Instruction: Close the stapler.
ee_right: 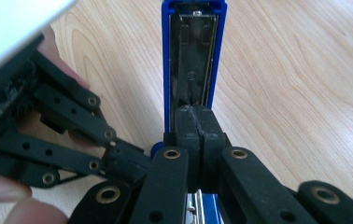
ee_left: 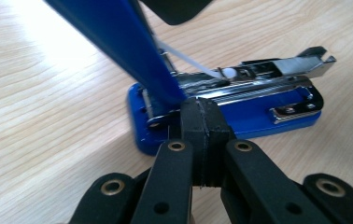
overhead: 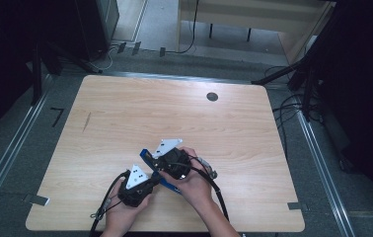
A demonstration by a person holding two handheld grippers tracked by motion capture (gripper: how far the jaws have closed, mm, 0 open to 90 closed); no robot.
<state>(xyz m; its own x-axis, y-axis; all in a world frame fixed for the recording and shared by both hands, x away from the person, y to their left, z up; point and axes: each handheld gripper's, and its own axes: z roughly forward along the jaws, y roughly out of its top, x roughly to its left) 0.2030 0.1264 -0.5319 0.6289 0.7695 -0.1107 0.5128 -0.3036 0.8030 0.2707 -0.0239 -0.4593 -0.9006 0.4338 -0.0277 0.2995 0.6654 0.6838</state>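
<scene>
Left claw [ee_left: 201,122]: nearest my lens, jaws pressed together just at the hinge end of the stapler [ee_left: 240,100]; I cannot tell whether they pinch its rear edge or merely meet beside it.
Right claw [ee_right: 195,126]: closed on the stapler's raised blue lid [ee_right: 193,51], holding it swung up.
Why: I judge one claw steadies the base while the other keeps the lid open, baring the metal staple channel [ee_left: 254,79].
Stapler place: flat on the counter [overhead: 174,108], near its front edge, between my two hands.
Count: one stapler, two claws, one counter, one dark round spot [overhead: 212,97] far beyond the stapler.
</scene>
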